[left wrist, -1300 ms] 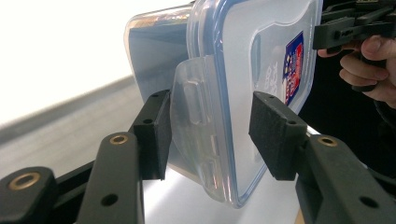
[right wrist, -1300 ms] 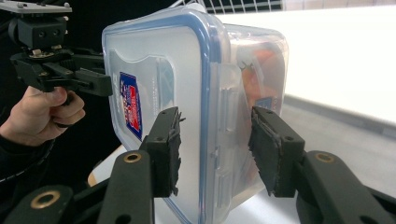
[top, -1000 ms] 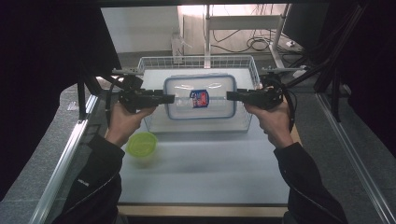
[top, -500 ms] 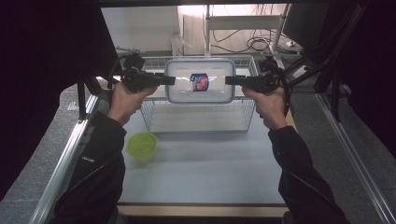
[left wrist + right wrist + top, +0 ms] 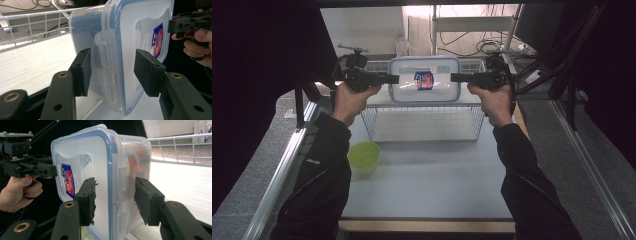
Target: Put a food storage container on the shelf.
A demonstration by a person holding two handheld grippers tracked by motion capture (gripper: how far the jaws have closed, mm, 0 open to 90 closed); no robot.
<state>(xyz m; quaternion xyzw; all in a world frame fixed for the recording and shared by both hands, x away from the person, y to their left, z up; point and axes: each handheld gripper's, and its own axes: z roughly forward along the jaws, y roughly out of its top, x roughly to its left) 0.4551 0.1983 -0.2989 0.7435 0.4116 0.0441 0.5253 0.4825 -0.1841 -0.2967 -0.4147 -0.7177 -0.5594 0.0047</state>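
Both grippers clamp one clear plastic container point(image 5: 424, 80) between them, one at each short end. Left gripper point(image 5: 387, 78) has its jaws closed on the container's left end: in the left gripper view its two black pads point(image 5: 81, 71) sit on either side of the side latch point(image 5: 105, 67), one against the body wall and the other against the blue-rimmed lid point(image 5: 140, 27). Right gripper point(image 5: 457, 77) grips the opposite end in the same manner; in the right gripper view its pads point(image 5: 87, 200) bracket the latch there, one on the lid face and one on the body.

Container position: raised above the white wire basket point(image 5: 427, 122), clear of its floor, at about the level of the basket's far rim. It is turned so the lid faces the person, and a red and blue label point(image 5: 423, 80) shows at the middle of the lid. The lid is seated on the body. Something orange shows dimly through the wall in the right gripper view; its identity cannot be told.

The basket stands on the white table point(image 5: 427, 190). A green lidded tub point(image 5: 363, 155) sits on the table just outside the basket's near left corner, apart from it.
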